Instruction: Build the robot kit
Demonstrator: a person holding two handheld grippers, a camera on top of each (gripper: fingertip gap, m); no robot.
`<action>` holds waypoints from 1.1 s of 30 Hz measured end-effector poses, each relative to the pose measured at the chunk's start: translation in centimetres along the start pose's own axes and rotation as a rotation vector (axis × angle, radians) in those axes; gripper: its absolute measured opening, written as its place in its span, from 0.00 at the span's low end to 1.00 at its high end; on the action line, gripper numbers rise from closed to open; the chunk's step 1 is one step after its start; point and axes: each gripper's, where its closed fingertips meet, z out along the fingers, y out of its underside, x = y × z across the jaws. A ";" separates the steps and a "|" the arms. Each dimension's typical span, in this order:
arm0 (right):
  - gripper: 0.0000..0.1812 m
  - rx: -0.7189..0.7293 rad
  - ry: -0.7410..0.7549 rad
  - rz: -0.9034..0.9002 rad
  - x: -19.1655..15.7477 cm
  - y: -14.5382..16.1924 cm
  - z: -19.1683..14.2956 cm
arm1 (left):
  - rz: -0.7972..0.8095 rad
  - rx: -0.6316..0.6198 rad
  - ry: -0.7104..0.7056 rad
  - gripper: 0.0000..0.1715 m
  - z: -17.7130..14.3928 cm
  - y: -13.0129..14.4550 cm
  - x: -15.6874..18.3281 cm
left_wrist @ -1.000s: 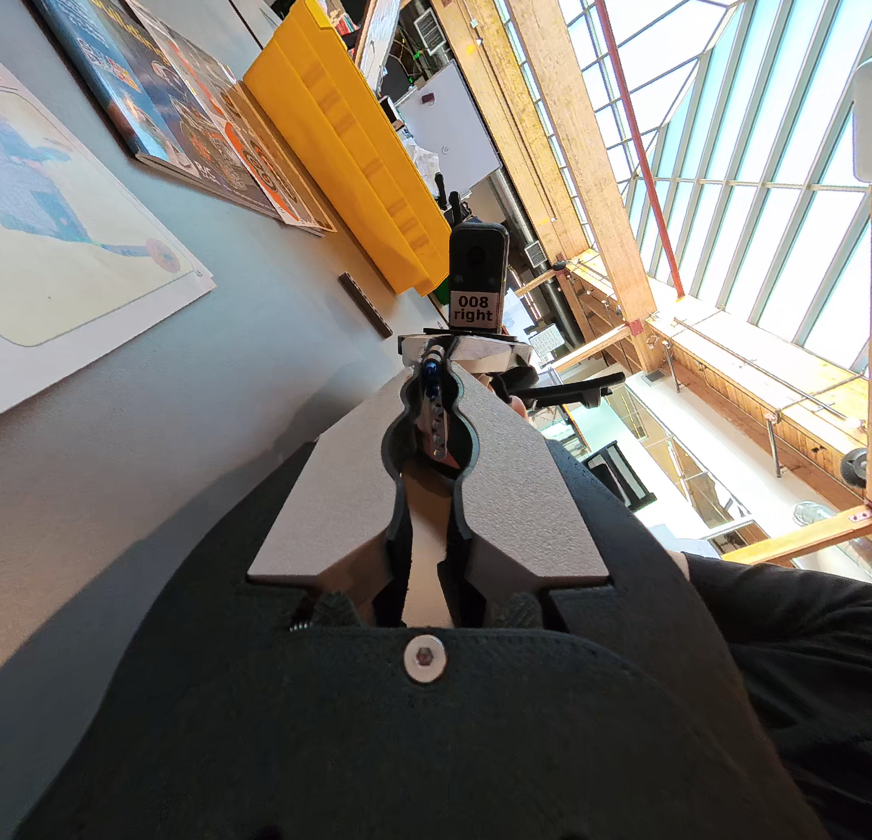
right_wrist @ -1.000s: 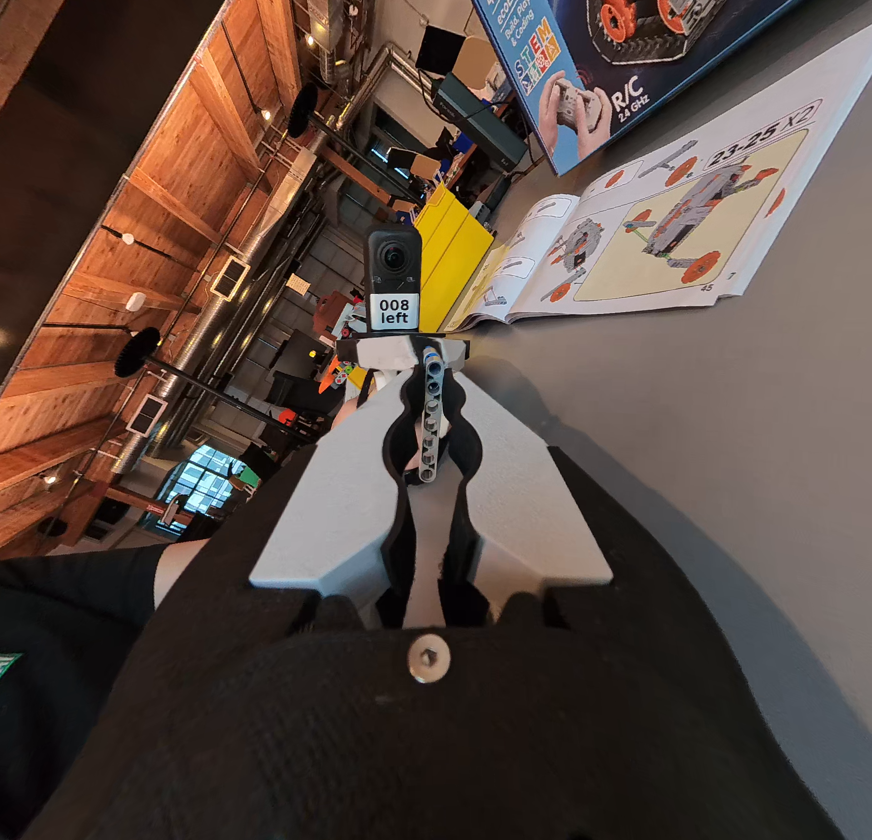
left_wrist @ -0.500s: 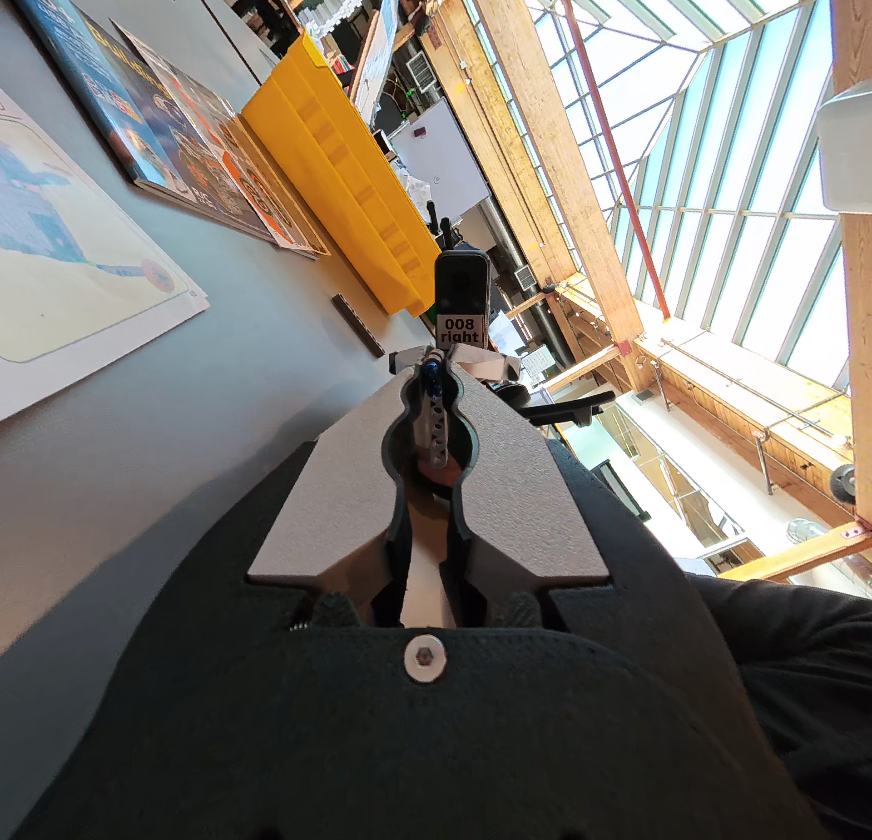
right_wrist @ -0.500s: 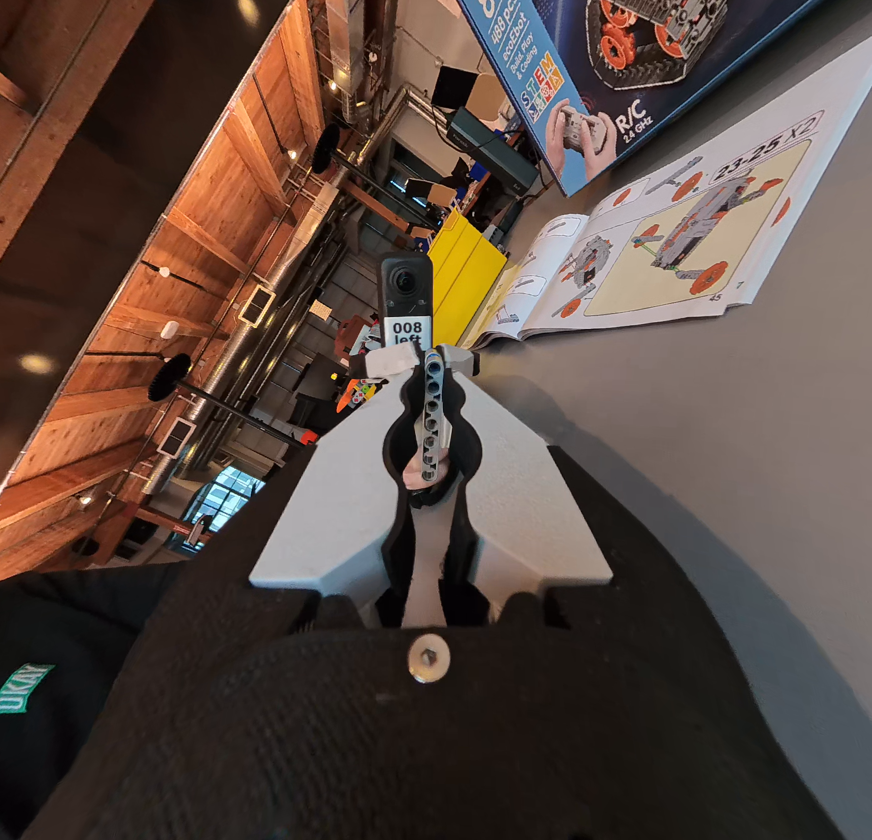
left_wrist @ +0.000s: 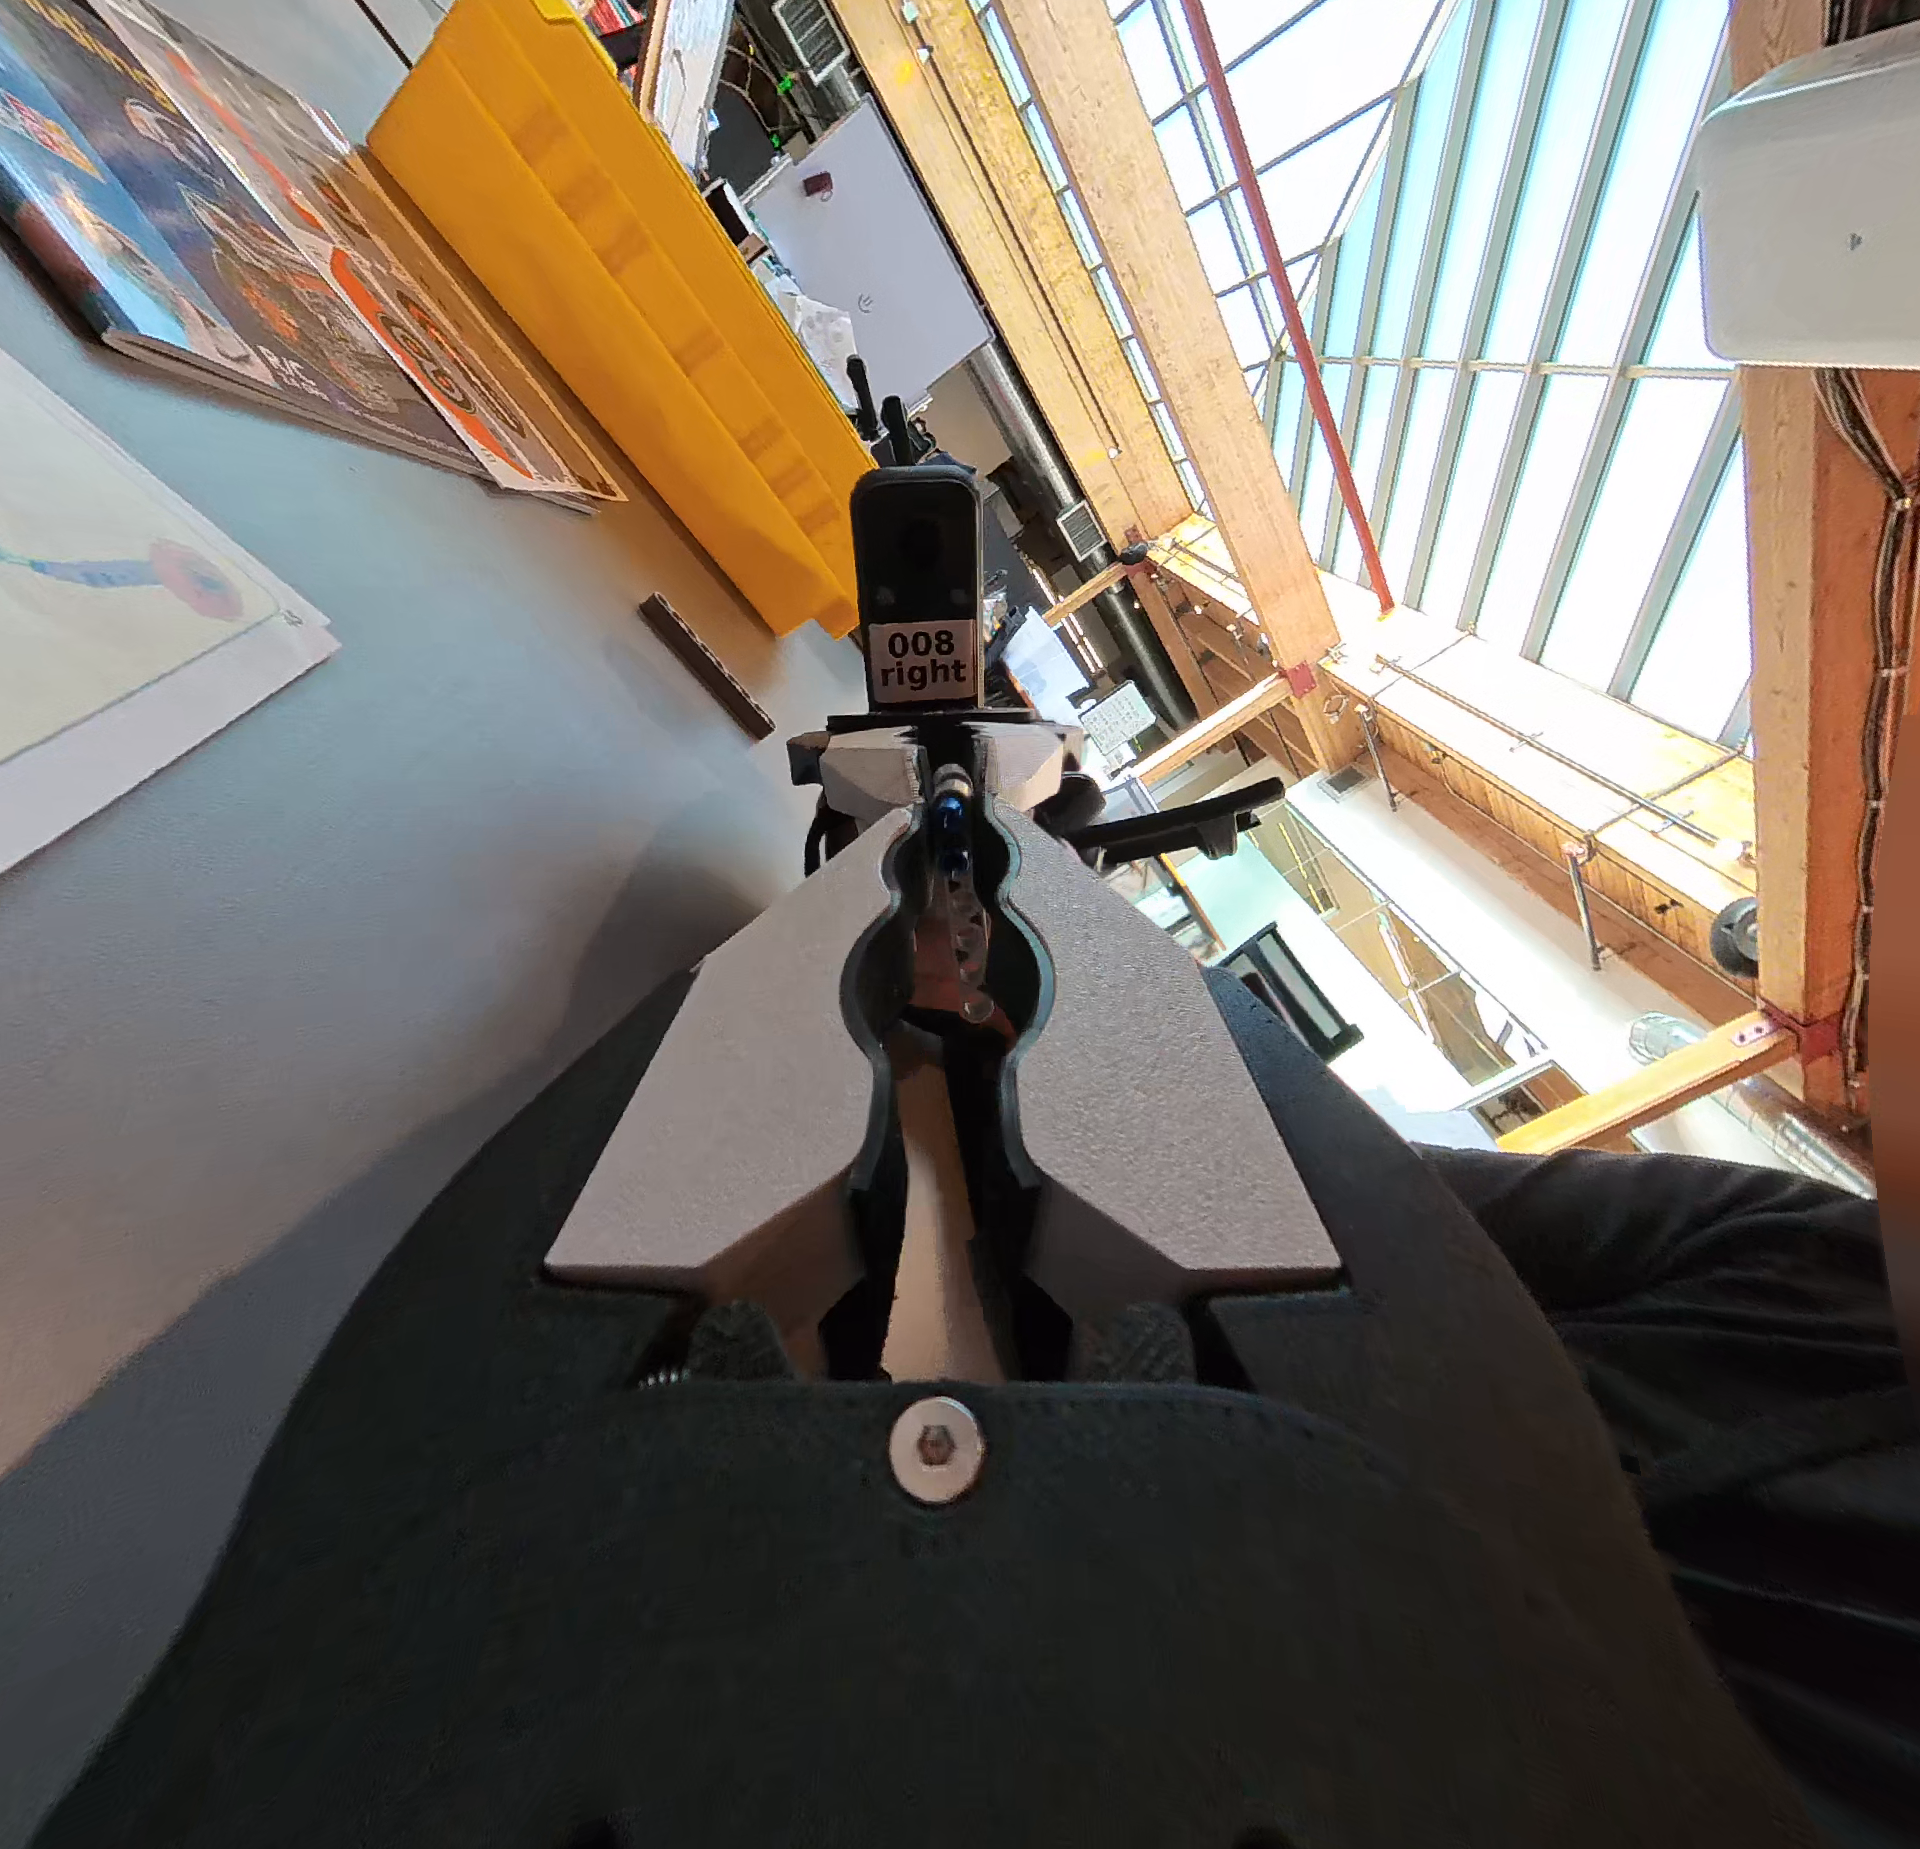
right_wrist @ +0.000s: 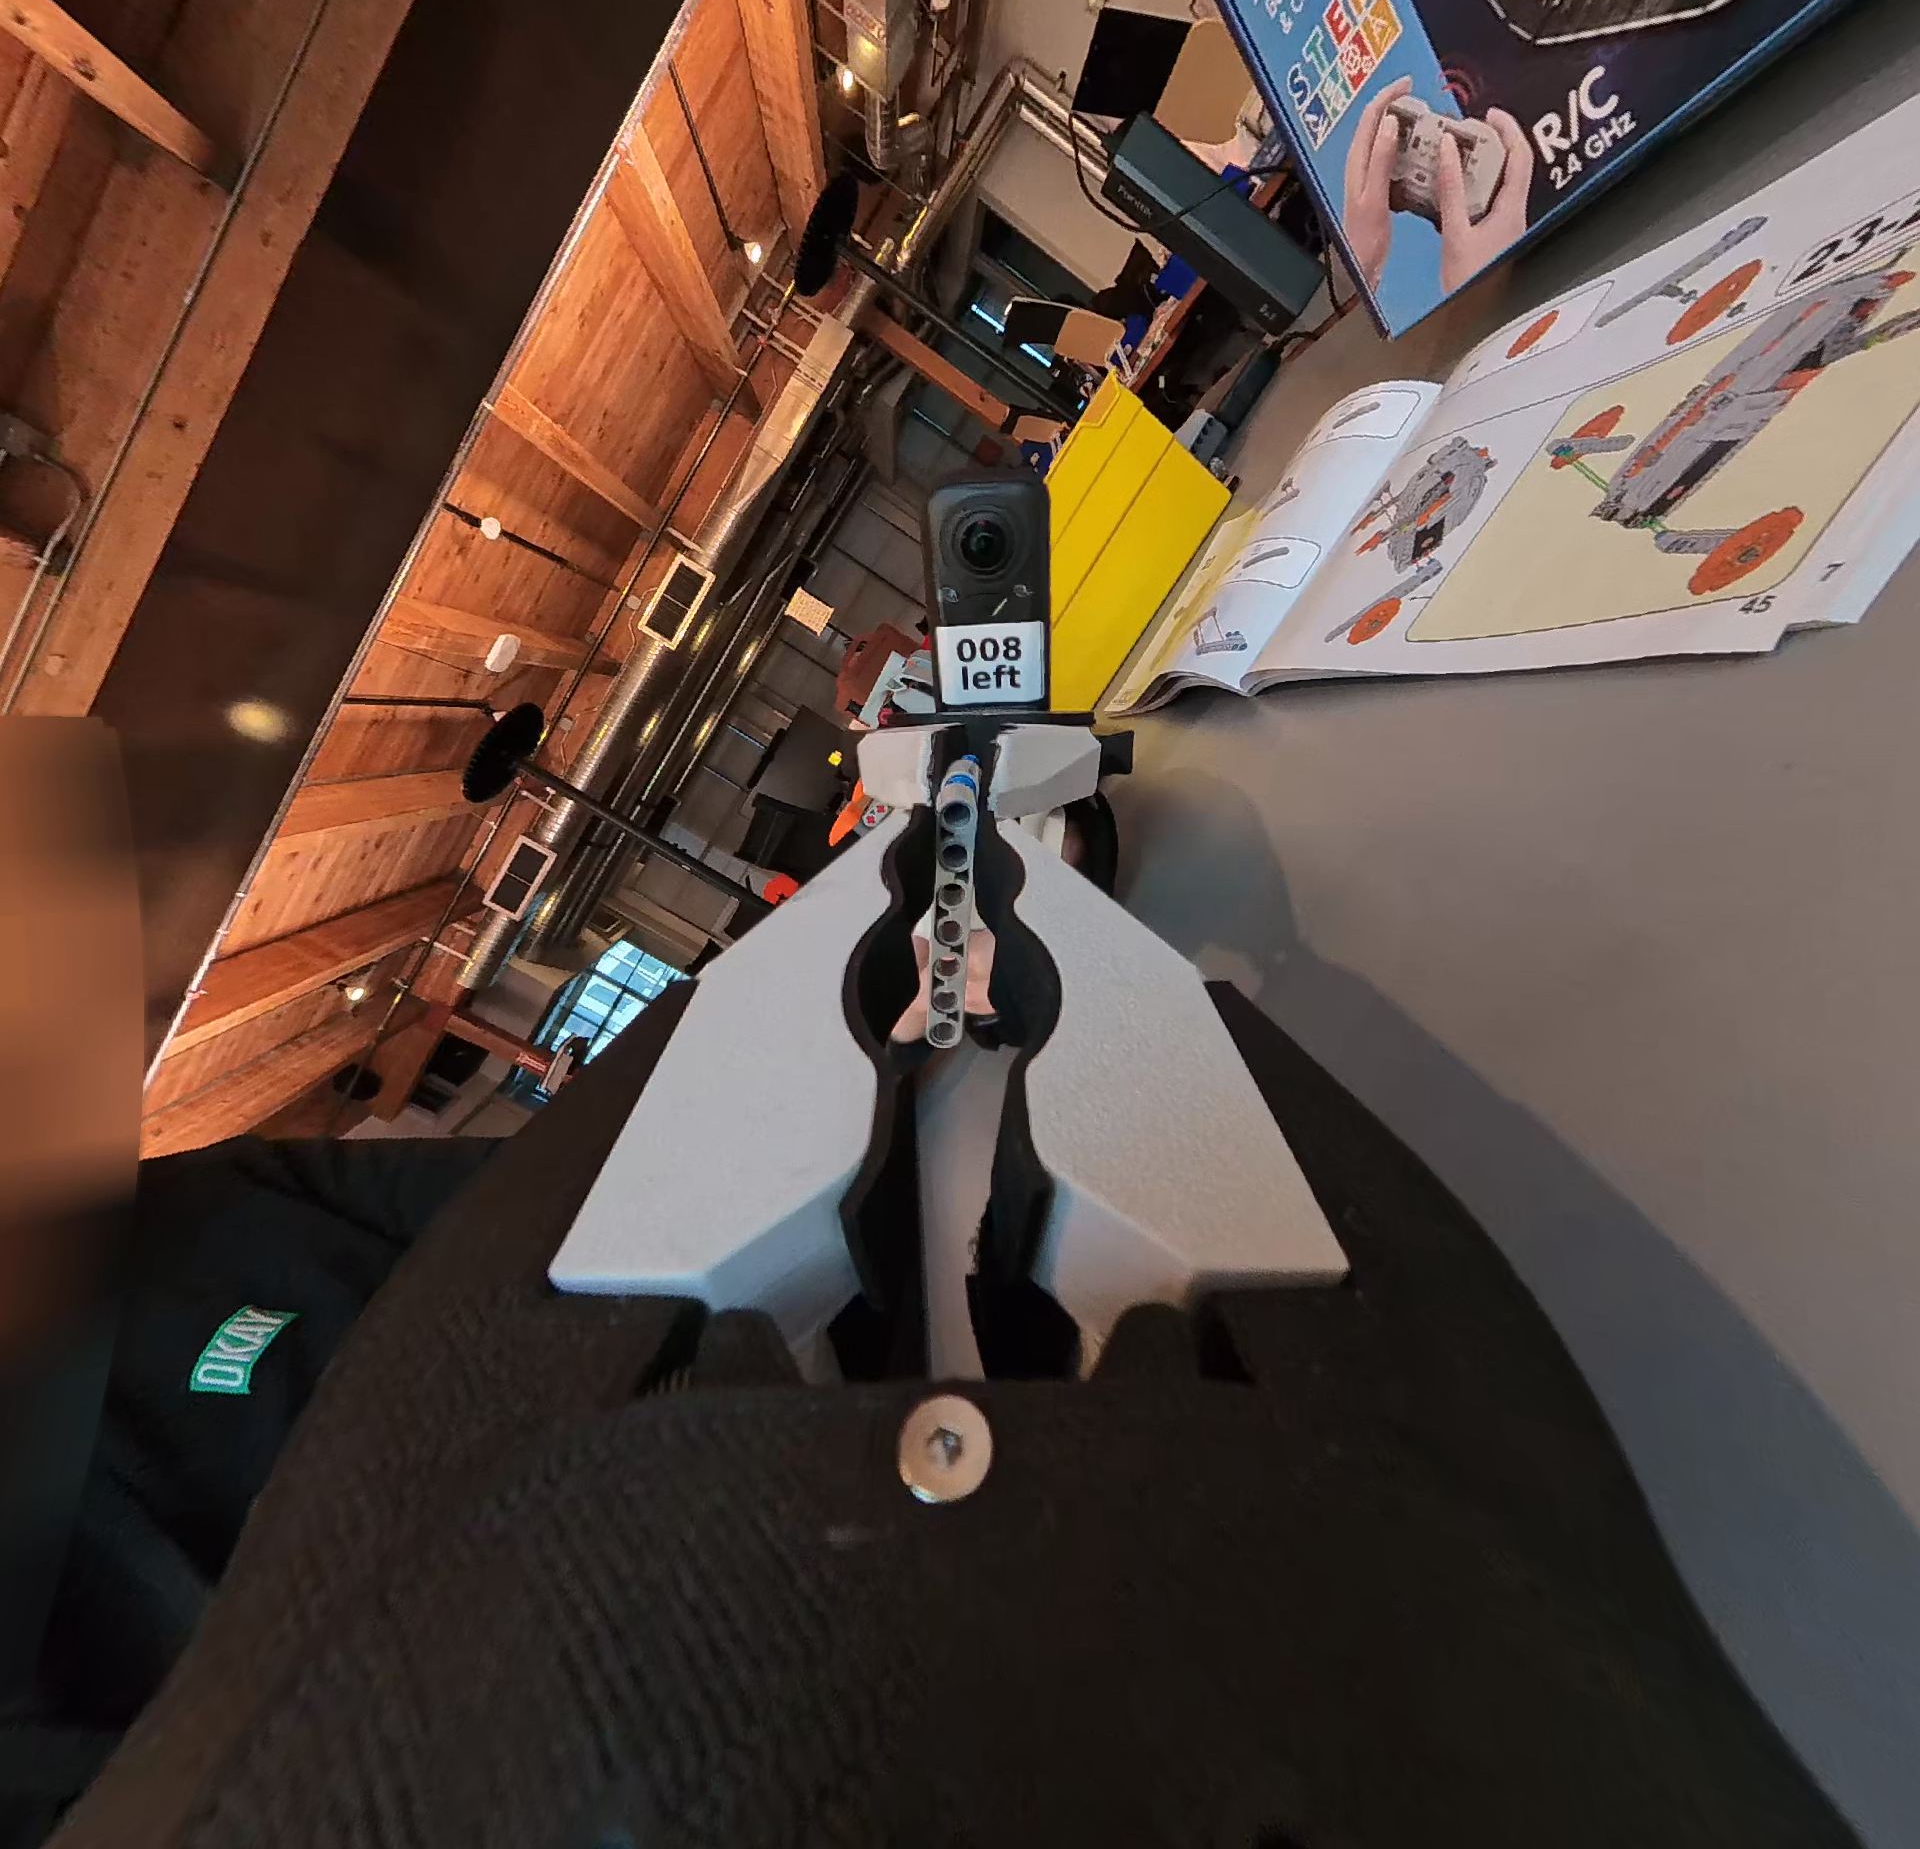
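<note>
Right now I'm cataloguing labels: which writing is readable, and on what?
I can't quote writing; these things bear it:
Sticker, white, on the far camera: readable print.
Second sticker, white, on the other camera: readable.
Blue box: large print, readable.
Booklet: page numbers, readable.
Green patch on a dark garment: readable.
Grey beam: no writing.

Each tool (left_wrist: 951, 843) has grey fingers (right_wrist: 1143, 1072), a black body, one silver screw, seemingly black sleeves.
</note>
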 end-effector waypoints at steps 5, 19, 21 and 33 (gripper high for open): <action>0.03 -0.053 0.021 -0.007 0.3 0.6 -0.1 | 0.057 -0.054 -0.035 0.03 -0.1 0.6 -0.2; 0.03 -0.090 -0.083 -0.065 -1.5 0.8 0.1 | 0.174 -0.113 0.031 0.03 -0.2 0.7 1.6; 0.03 -0.096 -0.079 -0.049 -1.3 0.9 0.1 | 0.178 -0.123 0.019 0.03 -0.3 0.7 1.4; 0.03 -0.056 -0.097 -0.025 -1.7 0.1 0.3 | 0.138 -0.065 0.064 0.03 -0.2 0.0 1.7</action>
